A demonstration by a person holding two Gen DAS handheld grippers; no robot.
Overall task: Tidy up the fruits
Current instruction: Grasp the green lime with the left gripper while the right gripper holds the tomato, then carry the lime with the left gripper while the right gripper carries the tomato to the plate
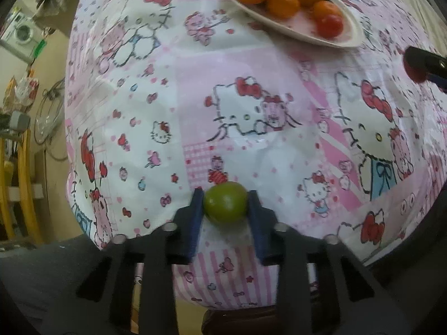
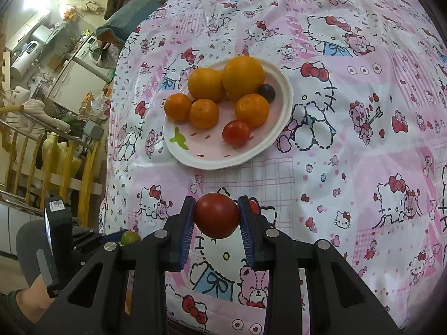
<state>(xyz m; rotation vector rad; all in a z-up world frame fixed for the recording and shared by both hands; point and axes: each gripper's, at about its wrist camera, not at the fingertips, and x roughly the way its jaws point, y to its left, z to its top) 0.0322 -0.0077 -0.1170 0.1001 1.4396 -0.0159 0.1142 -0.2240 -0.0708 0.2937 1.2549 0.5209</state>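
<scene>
Fruits, left to right: small green fruit (image 1: 225, 203) sits clamped in my left gripper (image 1: 225, 205), blue pads (image 1: 197, 215) touching it on both sides, right at the near edge of the counter (image 1: 251, 97). Can't tell the kind; round, smooth, lime-like. From the right wrist view the same green fruit (image 2: 130, 237) peeks out low on the left, with the left gripper's body beside it and a bit of my sleeve and hand below.

Middle: white plate (image 2: 268, 145) on the cartoon-cat tablecloth (image 2: 363, 139), pink floor with a green splash mark on its left part. On it five oranges: two big ones at the back, touching (image 2: 206, 83) (image 2: 243, 76); three smaller in front (image 2: 177, 107) (image 2: 203, 113) (image 2: 252, 110). A small red tomato (image 2: 236, 134) lies in front of the rightmost small orange, touching it. A dark plum-like fruit (image 2: 266, 92) is tucked behind that orange, by the plate's right rim.

Right: my right gripper (image 2: 216, 217) holds a red tomato (image 2: 216, 215), pads tight on both sides, lifted over the cloth just this side of the plate, not above it. In the left wrist view that gripper (image 1: 419, 67) shows at the right edge, red fruit in it, below-right of the plate (image 1: 285, 25).

Neither held fruit touches the plate.
</scene>
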